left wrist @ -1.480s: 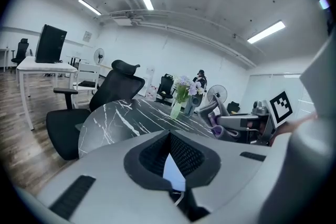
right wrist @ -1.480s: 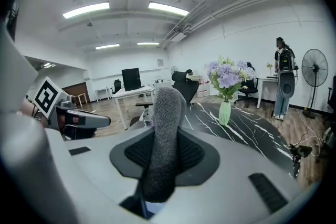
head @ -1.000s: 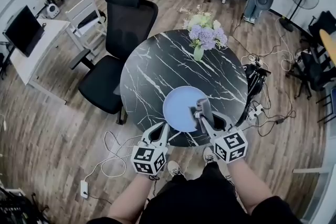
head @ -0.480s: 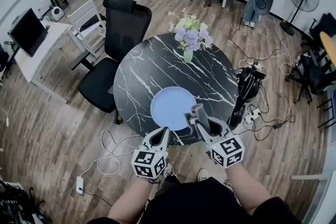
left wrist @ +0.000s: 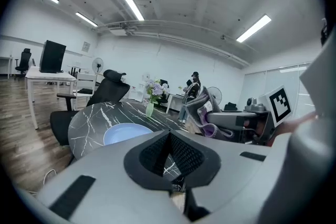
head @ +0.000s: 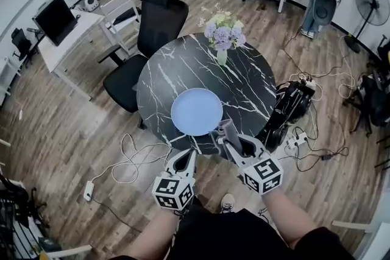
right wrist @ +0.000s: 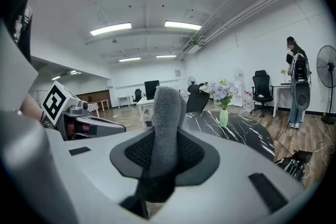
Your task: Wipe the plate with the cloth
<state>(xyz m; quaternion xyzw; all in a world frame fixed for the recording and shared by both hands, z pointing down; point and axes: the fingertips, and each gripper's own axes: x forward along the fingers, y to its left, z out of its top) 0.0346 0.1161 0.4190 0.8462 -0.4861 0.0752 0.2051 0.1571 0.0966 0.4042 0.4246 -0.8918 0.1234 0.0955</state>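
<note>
The pale blue plate [head: 196, 111] lies on the near half of the round black marble table [head: 183, 73]; it also shows in the left gripper view [left wrist: 125, 133]. My right gripper [head: 224, 134] is shut on a folded grey cloth [head: 226, 129] that stands up out of its jaws [right wrist: 167, 107]. It hovers at the table's near edge, short of the plate. My left gripper [head: 189, 154] is shut with nothing between its pads [left wrist: 169, 137]. It hangs over the floor, in front of the table and left of the right gripper.
A vase of purple and white flowers [head: 220, 38] stands at the table's far side. A black office chair [head: 152, 24] is behind the table to the left, and black gear [head: 286, 108] leans at its right. Cables [head: 131, 164] lie on the wooden floor.
Both grippers have drawn back towards me from the table. The cloth was over the plate's near right rim; now it is off the plate, at the table edge.
</note>
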